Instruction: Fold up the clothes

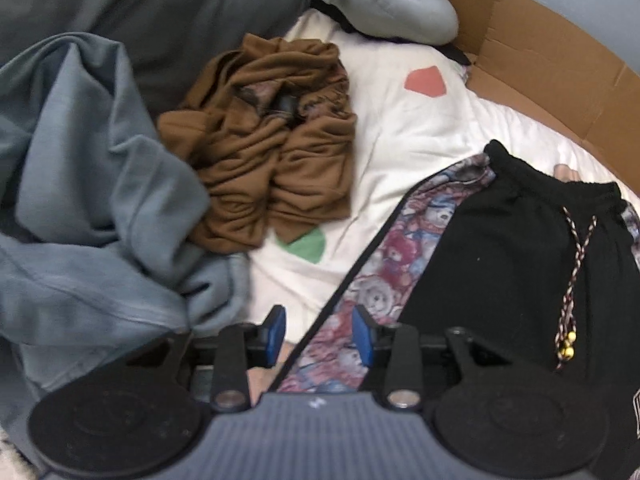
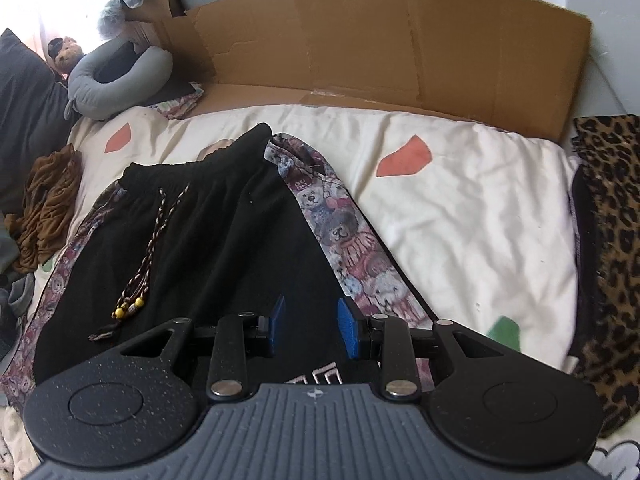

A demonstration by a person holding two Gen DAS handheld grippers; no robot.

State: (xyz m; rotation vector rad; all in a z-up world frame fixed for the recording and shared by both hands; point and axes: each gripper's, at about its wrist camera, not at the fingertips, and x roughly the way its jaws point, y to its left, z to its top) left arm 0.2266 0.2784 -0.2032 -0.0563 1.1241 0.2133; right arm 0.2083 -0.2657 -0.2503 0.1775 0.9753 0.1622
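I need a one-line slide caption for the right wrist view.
Open right gripper above black drawstring trousers with teddy-bear side stripes, spread on a cream quilt.

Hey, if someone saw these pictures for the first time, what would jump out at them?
Black shorts with teddy-bear print side panels and a beaded drawstring lie spread on the white bedspread, under both open grippers. To their left sits a crumpled brown garment; a leopard-print fabric lies at the right edge, cardboard behind.

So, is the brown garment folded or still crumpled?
Crumpled: the brown garment lies in a bunched, wrinkled heap on the white bedspread, no flat folds.
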